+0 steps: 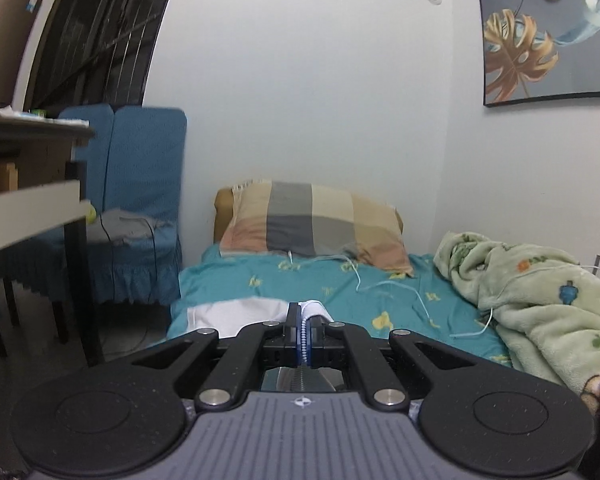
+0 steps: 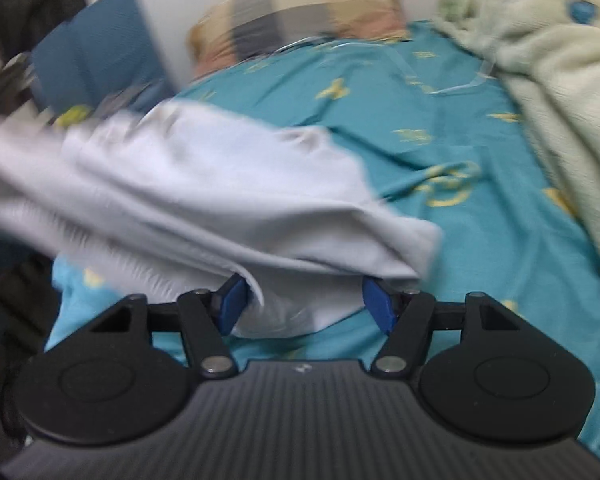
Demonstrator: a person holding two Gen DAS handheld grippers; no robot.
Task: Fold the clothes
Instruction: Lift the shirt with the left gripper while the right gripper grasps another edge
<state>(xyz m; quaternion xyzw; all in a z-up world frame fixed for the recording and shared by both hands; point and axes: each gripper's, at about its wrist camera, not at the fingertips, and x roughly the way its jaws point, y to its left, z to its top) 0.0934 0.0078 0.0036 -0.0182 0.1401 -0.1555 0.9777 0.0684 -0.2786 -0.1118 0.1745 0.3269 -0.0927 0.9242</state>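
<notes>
A white garment (image 2: 204,184) lies spread across the teal bed sheet (image 2: 480,208), with its left part lifted and blurred. My left gripper (image 1: 305,322) is shut on an edge of the white garment (image 1: 236,314) and holds it just above the bed. My right gripper (image 2: 304,300) is open, its blue pads (image 2: 374,298) on either side of the garment's near edge, which hangs over the gap between them.
A checked pillow (image 1: 316,224) lies at the head of the bed. A green fleece blanket (image 1: 540,296) is heaped on the right. A white cable (image 1: 380,284) trails over the sheet. A blue-covered chair (image 1: 140,208) and a desk (image 1: 32,184) stand to the left.
</notes>
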